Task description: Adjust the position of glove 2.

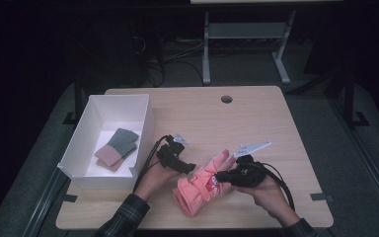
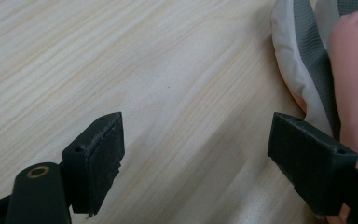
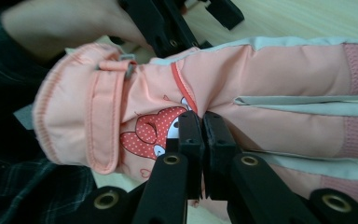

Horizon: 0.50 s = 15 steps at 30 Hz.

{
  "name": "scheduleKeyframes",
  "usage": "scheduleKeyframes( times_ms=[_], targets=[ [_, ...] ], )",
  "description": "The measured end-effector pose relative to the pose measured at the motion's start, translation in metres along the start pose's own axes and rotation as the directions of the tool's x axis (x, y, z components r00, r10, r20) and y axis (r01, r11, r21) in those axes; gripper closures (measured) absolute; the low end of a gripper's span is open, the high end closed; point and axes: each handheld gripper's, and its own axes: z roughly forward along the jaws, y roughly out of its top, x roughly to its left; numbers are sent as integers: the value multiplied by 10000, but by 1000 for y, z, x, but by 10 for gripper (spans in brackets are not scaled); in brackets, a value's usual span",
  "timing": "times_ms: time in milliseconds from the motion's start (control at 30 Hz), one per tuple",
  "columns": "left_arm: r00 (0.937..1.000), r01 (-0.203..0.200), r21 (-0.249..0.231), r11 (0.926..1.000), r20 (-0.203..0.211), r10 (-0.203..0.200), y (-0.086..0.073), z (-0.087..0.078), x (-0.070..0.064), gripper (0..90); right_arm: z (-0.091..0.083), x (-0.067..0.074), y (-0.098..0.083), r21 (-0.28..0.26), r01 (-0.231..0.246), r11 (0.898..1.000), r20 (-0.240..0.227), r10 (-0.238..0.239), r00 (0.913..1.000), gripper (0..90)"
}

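A pink padded glove (image 1: 200, 185) with a red dotted picture on its back lies near the table's front edge, fingers pointing to the far right. My right gripper (image 1: 219, 176) is shut, pinching the fabric on the back of the glove (image 3: 261, 84) just beside the picture; in the right gripper view the jaws (image 3: 202, 119) meet with a fold of cloth between them. My left gripper (image 1: 189, 168) stands open at the glove's left side. In the left gripper view its jaws (image 2: 198, 126) span bare wood, with the glove's grey-and-white edge (image 2: 303, 56) at the right.
A white open box (image 1: 143, 129) stands at the left of the table and holds a grey and dusty-pink cloth item (image 1: 117, 148). A round cable hole (image 1: 226, 99) lies near the far edge. A metal frame (image 1: 246, 34) and cables stand on the floor beyond.
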Motion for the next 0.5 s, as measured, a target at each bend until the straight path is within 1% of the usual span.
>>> scheduleKeyframes(
  times_ms=[33,67,100,233,267,300,333,367,433,467,500],
  targets=[
    [10000,-27,52,10000,23,26,0,0,0,184,2,-1,-1,38,-47,10000,35,47,10000,874],
    [10000,-24,71,10000,25,23,0,1,0,184,8,-3,-2,131,-6,9999,231,3,9997,871],
    [10000,-24,71,10000,25,23,0,1,0,183,8,-3,-2,131,-6,9999,231,3,9997,871],
    [10000,-31,81,10000,17,31,0,1,0,183,16,-4,-3,249,157,9996,513,-169,9985,846],
    [10000,-39,88,10000,12,39,0,1,0,184,16,-3,-4,101,225,9997,483,-230,9986,774],
    [10000,-48,89,9999,9,48,0,1,1,184,16,-3,-4,101,225,9997,483,-230,9986,774],
    [10000,-32,52,10000,-14,32,0,0,1,184,12,-3,-5,-99,357,9993,435,-352,9984,653],
    [10000,-32,52,10000,-14,32,0,0,1,186,12,-3,-5,-99,357,9993,435,-352,9984,653],
    [10000,75,0,10000,52,-75,0,-1,1,195,3,-3,-6,-395,532,9978,536,-511,9973,653],
    [9999,120,-48,9999,71,-120,0,-2,2,229,-8,-3,-8,-674,549,9962,608,-508,9969,736],
    [9999,142,-109,9998,32,-141,1,-2,1,229,-8,-3,-8,-674,549,9962,608,-508,9969,736]
  ],
)
